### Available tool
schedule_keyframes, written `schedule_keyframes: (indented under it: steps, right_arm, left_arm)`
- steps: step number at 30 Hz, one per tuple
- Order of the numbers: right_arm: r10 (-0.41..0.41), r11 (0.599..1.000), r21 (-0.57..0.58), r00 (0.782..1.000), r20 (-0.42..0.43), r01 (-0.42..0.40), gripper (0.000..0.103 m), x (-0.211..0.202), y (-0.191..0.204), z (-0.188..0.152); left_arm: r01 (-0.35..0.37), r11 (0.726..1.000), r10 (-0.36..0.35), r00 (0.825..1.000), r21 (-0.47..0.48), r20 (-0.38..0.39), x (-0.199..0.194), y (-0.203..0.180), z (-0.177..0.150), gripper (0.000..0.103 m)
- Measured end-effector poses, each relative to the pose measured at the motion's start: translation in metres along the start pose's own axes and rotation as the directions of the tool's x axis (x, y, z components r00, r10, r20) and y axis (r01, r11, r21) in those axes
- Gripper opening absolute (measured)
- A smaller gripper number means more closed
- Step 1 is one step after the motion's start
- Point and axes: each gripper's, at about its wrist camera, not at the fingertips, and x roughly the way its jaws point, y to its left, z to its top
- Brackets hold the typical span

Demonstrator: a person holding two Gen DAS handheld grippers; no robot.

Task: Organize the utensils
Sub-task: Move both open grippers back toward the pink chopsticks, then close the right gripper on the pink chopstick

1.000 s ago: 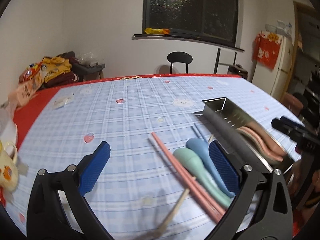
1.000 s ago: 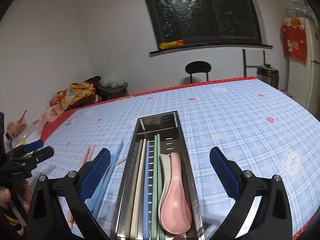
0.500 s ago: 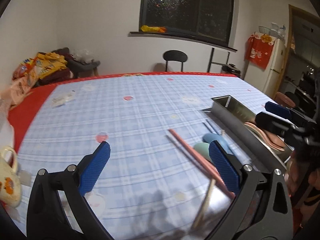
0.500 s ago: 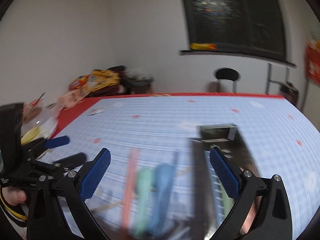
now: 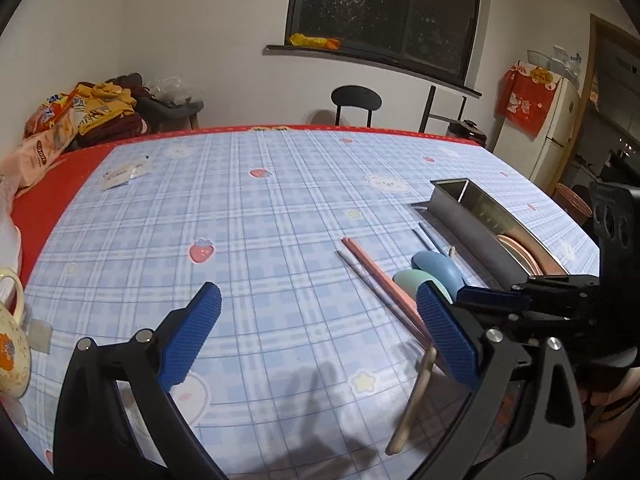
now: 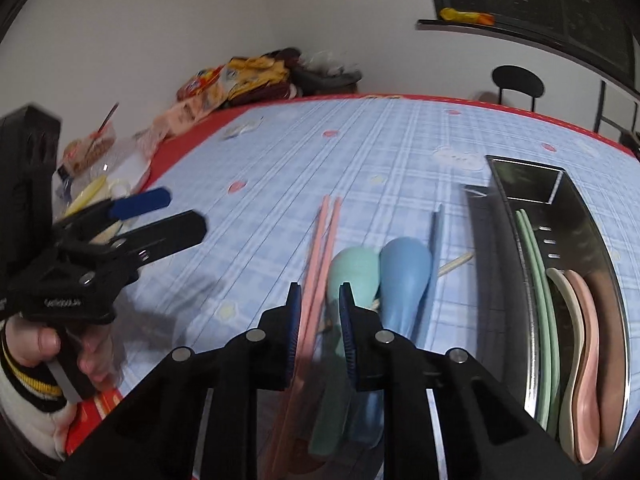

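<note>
Pink chopsticks (image 6: 322, 240), a green spoon (image 6: 354, 270) and a blue spoon (image 6: 404, 272) lie on the blue checked tablecloth, left of a steel utensil tray (image 6: 560, 208) that holds green chopsticks and pink and cream spoons. My right gripper (image 6: 320, 322) is nearly closed, its pads on either side of the pink chopsticks and the green spoon's handle; contact is blurred. My left gripper (image 5: 316, 336) is open and empty above the cloth, left of the pink chopsticks (image 5: 384, 280). The right gripper also shows in the left wrist view (image 5: 492, 300).
A cream chopstick (image 5: 412, 396) lies near the front edge. A flowered mug (image 5: 12, 344) stands at the left edge. Snack bags and clothes (image 5: 80, 116) pile at the back left. A black chair (image 5: 356, 100) stands behind the table.
My right gripper swung left from over the tray to the loose utensils and narrowed from wide open. My left gripper drew back and to the left.
</note>
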Motion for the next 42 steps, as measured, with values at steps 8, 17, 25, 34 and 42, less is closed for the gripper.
schedule_keyframes:
  steps: [8,17,25,34,42]
  right_arm:
    - [-0.009,0.997,-0.071,0.999,-0.040,0.006,0.019,0.000,0.006,-0.011]
    - [0.008,0.996,-0.089,0.998,-0.070,-0.014,0.012,0.005,0.008,-0.013]
    - [0.039,0.999,-0.022,0.997,-0.070,-0.040,0.012,0.005,-0.003,-0.012]
    - [0.025,0.999,-0.030,0.997,-0.069,-0.028,0.009,0.004,-0.001,-0.012]
    - [0.023,1.000,-0.014,0.996,-0.081,-0.024,0.009,0.007,-0.004,-0.012]
  left_arm:
    - [0.031,0.999,-0.032,0.999,-0.018,-0.042,0.009,-0.001,-0.004,0.079]
    - [0.086,0.996,-0.087,0.995,-0.027,-0.047,0.008,-0.003,-0.006,0.063]
    - [0.091,0.995,-0.093,0.994,-0.028,-0.060,0.011,-0.004,-0.008,0.063]
    - [0.093,0.995,-0.094,0.993,-0.022,-0.072,0.012,-0.006,-0.009,0.063]
    - [0.096,0.995,-0.097,0.993,-0.018,-0.073,0.012,-0.007,-0.009,0.063]
